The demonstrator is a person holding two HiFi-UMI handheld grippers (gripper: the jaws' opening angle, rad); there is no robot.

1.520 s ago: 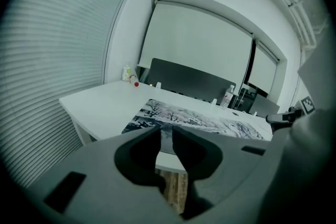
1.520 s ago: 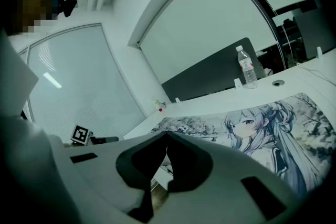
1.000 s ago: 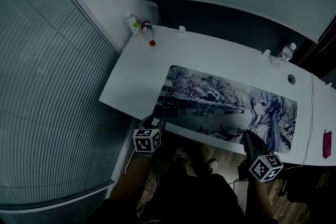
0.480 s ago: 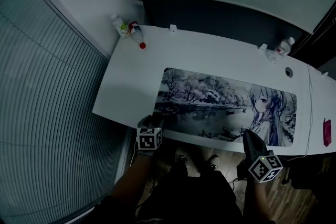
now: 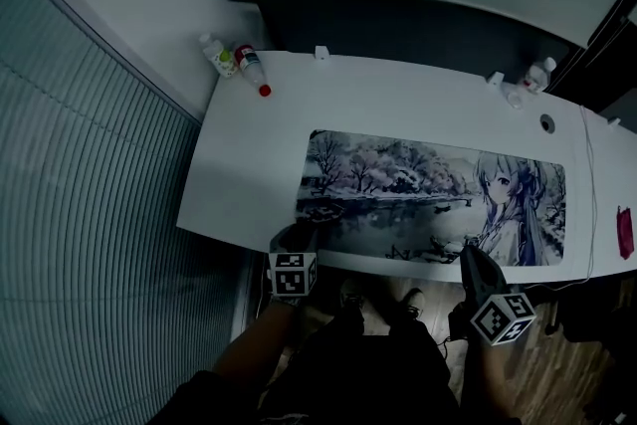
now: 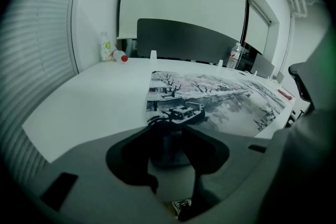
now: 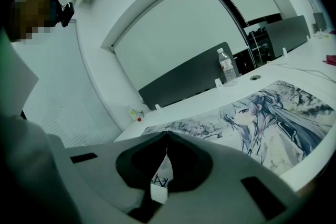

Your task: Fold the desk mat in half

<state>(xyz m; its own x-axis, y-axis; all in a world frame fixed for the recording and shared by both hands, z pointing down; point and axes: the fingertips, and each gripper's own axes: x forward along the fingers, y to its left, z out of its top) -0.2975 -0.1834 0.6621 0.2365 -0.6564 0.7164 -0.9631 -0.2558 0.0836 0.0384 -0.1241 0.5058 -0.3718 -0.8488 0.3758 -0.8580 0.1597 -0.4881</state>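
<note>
Finds desk mat [image 5: 418, 184] flat on desk [image 5: 249, 164] as before, bottles [image 5: 234, 63] far left clear of it, left gripper [image 5: 302, 236] jaws apart, just closing round near-left corner, right gripper [image 5: 468, 256] clamped on near edge.

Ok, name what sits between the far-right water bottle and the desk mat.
A round hole in the white desk lies there, plain in the head view.

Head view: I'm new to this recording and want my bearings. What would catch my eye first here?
The long desk mat stands out first. It is printed with a snowy lakeside scene and an anime girl, and it lies flat along the near side of the white desk. Two small bottles sit at the desk's far left corner, and ribbed window blinds fill the left of the view.
</note>
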